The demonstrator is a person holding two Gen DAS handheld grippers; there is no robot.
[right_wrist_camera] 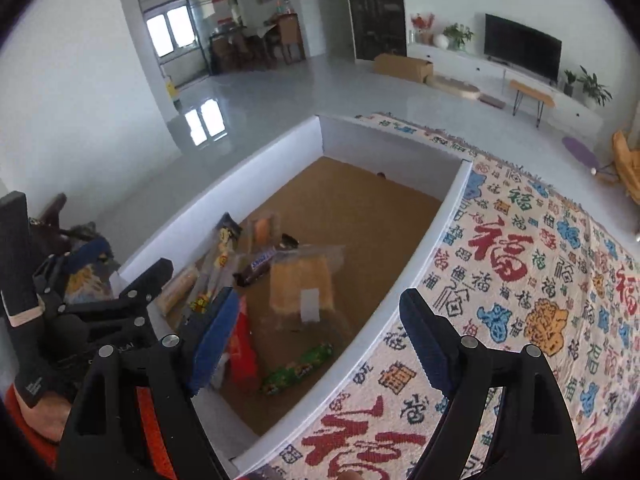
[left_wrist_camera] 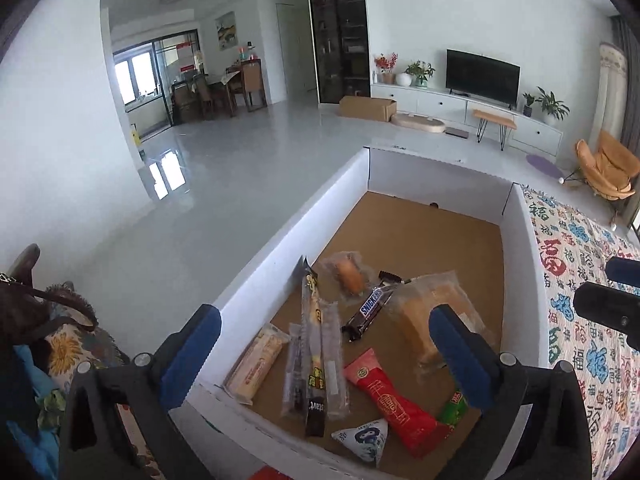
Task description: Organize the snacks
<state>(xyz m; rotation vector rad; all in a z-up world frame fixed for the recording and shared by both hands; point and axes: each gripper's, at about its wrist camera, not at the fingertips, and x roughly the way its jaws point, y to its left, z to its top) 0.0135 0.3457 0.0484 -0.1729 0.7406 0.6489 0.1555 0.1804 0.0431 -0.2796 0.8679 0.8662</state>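
A white-walled box (left_wrist_camera: 280, 256) with a brown floor holds several snacks: a Snickers bar (left_wrist_camera: 366, 314), a red packet (left_wrist_camera: 394, 400), a clear bag of yellow cake (left_wrist_camera: 424, 312), a long sausage stick (left_wrist_camera: 314, 344), a wafer pack (left_wrist_camera: 256, 364), a small bun (left_wrist_camera: 350, 276), a green candy roll (left_wrist_camera: 452, 404) and a white-blue triangle pack (left_wrist_camera: 362, 438). My left gripper (left_wrist_camera: 324, 352) is open and empty above the box's near end. My right gripper (right_wrist_camera: 320, 336) is open and empty over the box's right wall (right_wrist_camera: 400, 300). The Snickers bar (right_wrist_camera: 256, 266), cake bag (right_wrist_camera: 300, 284) and green roll (right_wrist_camera: 298, 368) show there too.
The box sits on a cloth with red and blue characters (right_wrist_camera: 520, 280). The left gripper's body (right_wrist_camera: 100, 308) shows at the left of the right wrist view. Bags and patterned fabric (left_wrist_camera: 60, 340) lie left of the box. Beyond is a grey floor (left_wrist_camera: 240, 152).
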